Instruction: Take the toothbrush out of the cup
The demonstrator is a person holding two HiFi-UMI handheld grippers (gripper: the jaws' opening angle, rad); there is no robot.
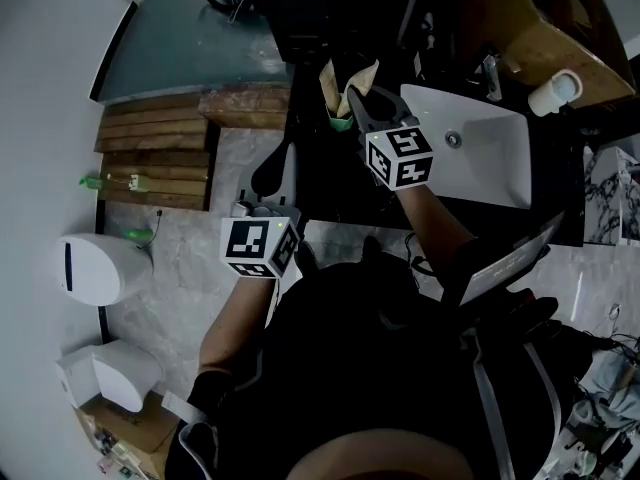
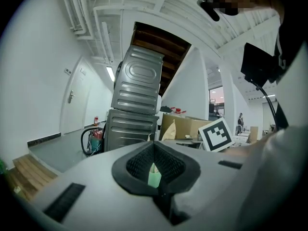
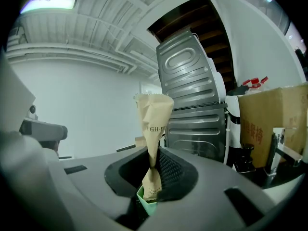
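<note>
Where the black worktop [image 1: 330,193] runs up to the left edge of the white sink [image 1: 490,158], the toothbrush [image 1: 348,80], wrapped in brown paper, stands upright in the tips of the right hand-held gripper [image 1: 353,100]. In the right gripper view the jaws pinch the wrapper [image 3: 154,121] at its narrow waist. The paper fans out above them and a short crumpled end hangs below. A green piece [image 3: 147,205] sits at that lower end, and I cannot tell whether it is the brush's handle or part of the cup. In the head view a green patch [image 1: 340,123] lies just under the same jaws, left of the sink. The right forearm [image 1: 435,218] reaches forward past the sink's near-left corner, and the marker cube [image 1: 400,156] on that gripper faces upward. The left hand-held gripper [image 2: 155,163] is well to the left of the sink and nearer the person, beside the worktop's left edge and over the marbled floor [image 1: 200,218]. Its jaws are pressed together, with a small green sliver showing in the notch between them. Its own cube [image 1: 258,248] sits above a bent left forearm [image 1: 235,318]. Both grippers point roughly level across the room.
</note>
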